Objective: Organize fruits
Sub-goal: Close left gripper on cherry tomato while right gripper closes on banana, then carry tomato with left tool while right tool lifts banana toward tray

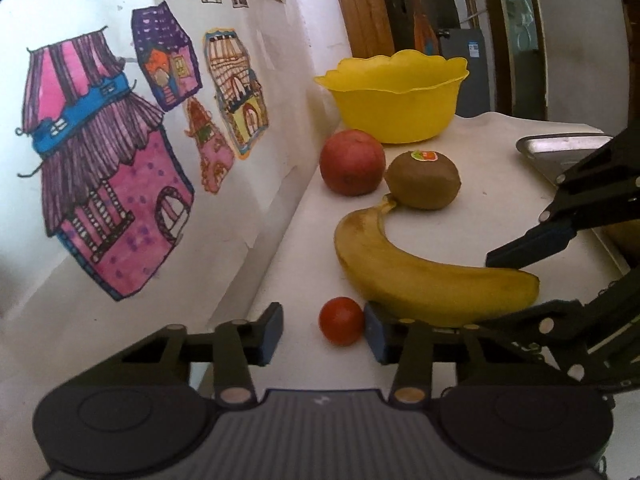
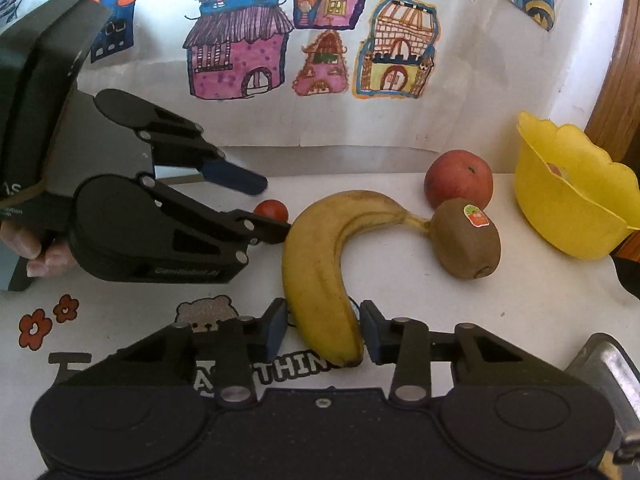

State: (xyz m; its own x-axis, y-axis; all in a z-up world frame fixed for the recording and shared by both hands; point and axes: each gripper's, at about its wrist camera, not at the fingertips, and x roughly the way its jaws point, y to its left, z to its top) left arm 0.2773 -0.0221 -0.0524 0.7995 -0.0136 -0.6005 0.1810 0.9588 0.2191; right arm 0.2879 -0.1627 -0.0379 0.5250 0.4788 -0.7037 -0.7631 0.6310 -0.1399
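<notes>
A yellow banana (image 1: 424, 276) lies on the white table (image 1: 304, 248), its stem touching a brown kiwi (image 1: 423, 180) with a sticker. A red apple (image 1: 352, 162) sits behind the kiwi, and a yellow bowl (image 1: 394, 96) stands beyond it. A small red tomato (image 1: 341, 321) lies between the fingers of my open left gripper (image 1: 323, 334), near its right pad. My right gripper (image 2: 323, 332) is open with its pads on either side of the banana's (image 2: 320, 264) blunt end. The right wrist view also shows the kiwi (image 2: 466, 240), apple (image 2: 458, 180), bowl (image 2: 572, 196) and tomato (image 2: 272, 210).
A wall with coloured house drawings (image 1: 108, 184) runs close along the table's far side. A metal tray (image 1: 560, 152) lies at the table's right edge, also showing in the right wrist view (image 2: 608, 368). A wooden door frame (image 1: 360, 8) stands behind the bowl.
</notes>
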